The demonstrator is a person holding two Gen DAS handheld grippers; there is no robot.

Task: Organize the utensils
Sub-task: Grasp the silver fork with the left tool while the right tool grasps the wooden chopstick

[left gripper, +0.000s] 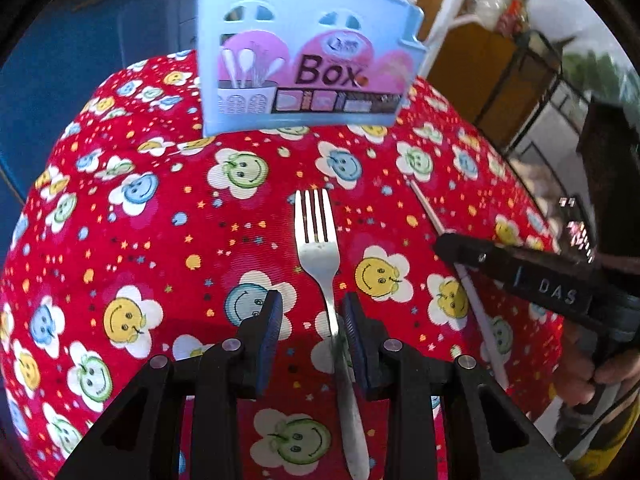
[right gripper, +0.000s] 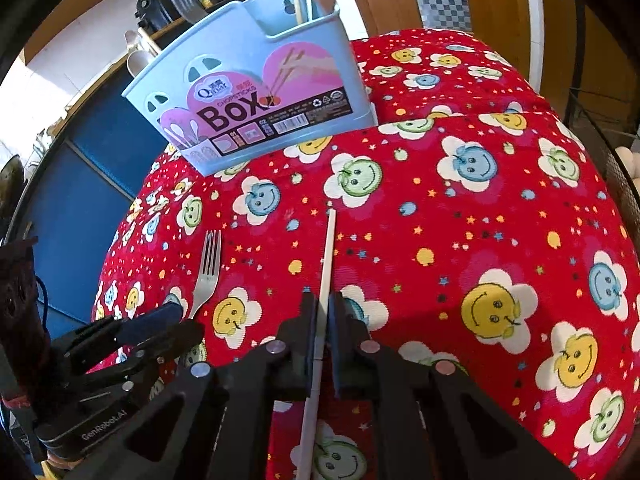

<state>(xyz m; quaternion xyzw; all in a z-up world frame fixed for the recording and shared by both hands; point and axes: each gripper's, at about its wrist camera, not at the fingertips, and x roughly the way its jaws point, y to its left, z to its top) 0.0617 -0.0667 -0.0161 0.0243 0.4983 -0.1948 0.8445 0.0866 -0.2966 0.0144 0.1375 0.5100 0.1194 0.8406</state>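
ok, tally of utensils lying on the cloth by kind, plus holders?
Fork: 1
White chopstick: 1
Blue utensil box: 1
Total: 3

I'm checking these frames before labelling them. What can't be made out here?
- Fork: the handle end leaves the left wrist view's bottom edge.
- Chopstick: whether the right tool pinches it is unclear; its lower end is cut off.
- Blue utensil box: the front wall hides its inside; in the left view its top is cropped.
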